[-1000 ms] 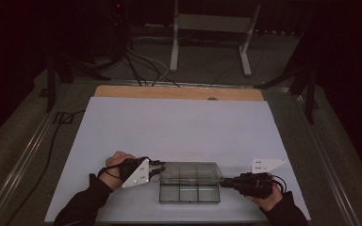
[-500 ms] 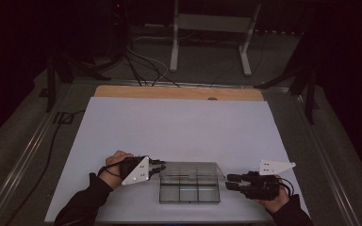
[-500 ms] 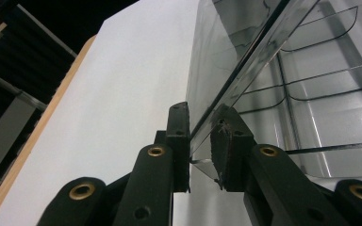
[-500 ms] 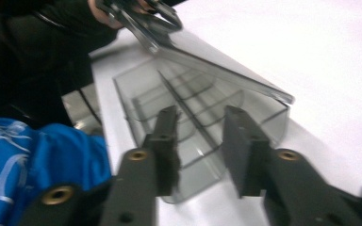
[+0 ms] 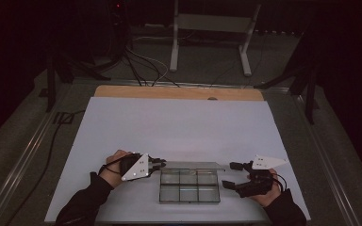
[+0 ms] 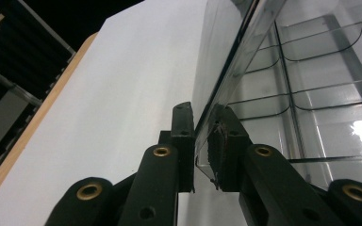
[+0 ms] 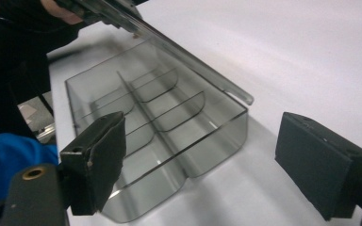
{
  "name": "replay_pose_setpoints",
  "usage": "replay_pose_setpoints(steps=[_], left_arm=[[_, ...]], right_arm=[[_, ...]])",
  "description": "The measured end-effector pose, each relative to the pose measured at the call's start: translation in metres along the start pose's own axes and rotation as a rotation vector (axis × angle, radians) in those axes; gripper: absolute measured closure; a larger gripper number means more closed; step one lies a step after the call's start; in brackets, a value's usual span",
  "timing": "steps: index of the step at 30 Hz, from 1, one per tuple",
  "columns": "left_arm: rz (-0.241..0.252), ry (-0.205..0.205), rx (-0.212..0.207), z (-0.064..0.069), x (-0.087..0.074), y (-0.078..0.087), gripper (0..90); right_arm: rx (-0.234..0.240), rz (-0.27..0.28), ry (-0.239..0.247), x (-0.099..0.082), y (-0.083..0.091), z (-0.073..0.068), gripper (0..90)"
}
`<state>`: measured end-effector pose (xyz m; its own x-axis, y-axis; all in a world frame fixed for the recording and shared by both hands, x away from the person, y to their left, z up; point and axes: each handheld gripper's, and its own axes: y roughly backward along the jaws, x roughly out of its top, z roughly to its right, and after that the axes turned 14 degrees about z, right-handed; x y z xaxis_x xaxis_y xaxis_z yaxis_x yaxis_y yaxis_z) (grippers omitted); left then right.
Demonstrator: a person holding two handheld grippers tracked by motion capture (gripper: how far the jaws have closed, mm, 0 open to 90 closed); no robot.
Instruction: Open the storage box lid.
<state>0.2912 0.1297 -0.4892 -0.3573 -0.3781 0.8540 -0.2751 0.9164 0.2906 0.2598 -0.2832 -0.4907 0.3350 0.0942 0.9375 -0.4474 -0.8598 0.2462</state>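
One clear box (image 5: 189, 186) sits near the front edge of the desk (image 5: 179, 127), about in the middle. It has six little rooms inside, in two rows of three, and all look bare. Its lid (image 5: 193, 165) is lifted up along the far side of the box.

The left gripper (image 5: 159, 163) is by the box's left far corner. In the left gripper view its two black jaws are pinched tight on the thin edge of the lid (image 6: 226, 70). It holds the lid there so the lid stays up and the box stays open. Holding by the corner keeps the gripper out of the way of the six rooms.

The right gripper (image 5: 232, 174) is just off the right end of the box, not touching it. Its jaws have just been opening, and now they stand wide apart with nothing between them. In the right gripper view the box (image 7: 169, 127) lies a bit past the jaws, and the raised lid (image 7: 188, 56) slants above it. I think this gripper has let go so the other one can manage the lid alone.

There are two grippers, one box and one lid. The white desk top has no other things on it.
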Motion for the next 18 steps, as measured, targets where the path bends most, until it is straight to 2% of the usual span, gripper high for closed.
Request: replay_pose_setpoints(steps=[3, 4, 5, 14, 17, 18], left_arm=[[-0.002, -0.002, -0.001, 0.000, 0.000, 0.000, 83.7], [-0.002, -0.002, -0.001, 0.000, 0.000, 0.000, 83.7], [-0.002, -0.001, -0.002, 0.000, 0.000, 0.000, 83.8], [-0.001, 0.010, -0.008, -0.002, 0.000, 0.000, 83.7], [-0.002, 0.010, -0.009, -0.002, 0.000, 0.000, 83.7], [-0.002, 0.014, -0.010, -0.003, 0.000, 0.000, 83.8]], right_arm=[[-0.008, -0.007, 0.032, 0.001, -0.004, 0.003, 23.6], [-0.005, -0.005, 0.030, 0.001, -0.005, 0.004, 26.1], [-0.002, -0.004, 0.037, 0.002, -0.006, 0.005, 30.6], [0.014, -0.010, 0.083, 0.006, -0.021, 0.010, 43.9], [0.013, -0.012, 0.089, 0.006, -0.024, 0.010, 44.3], [0.022, -0.022, 0.103, 0.008, -0.031, 0.010, 47.1]])
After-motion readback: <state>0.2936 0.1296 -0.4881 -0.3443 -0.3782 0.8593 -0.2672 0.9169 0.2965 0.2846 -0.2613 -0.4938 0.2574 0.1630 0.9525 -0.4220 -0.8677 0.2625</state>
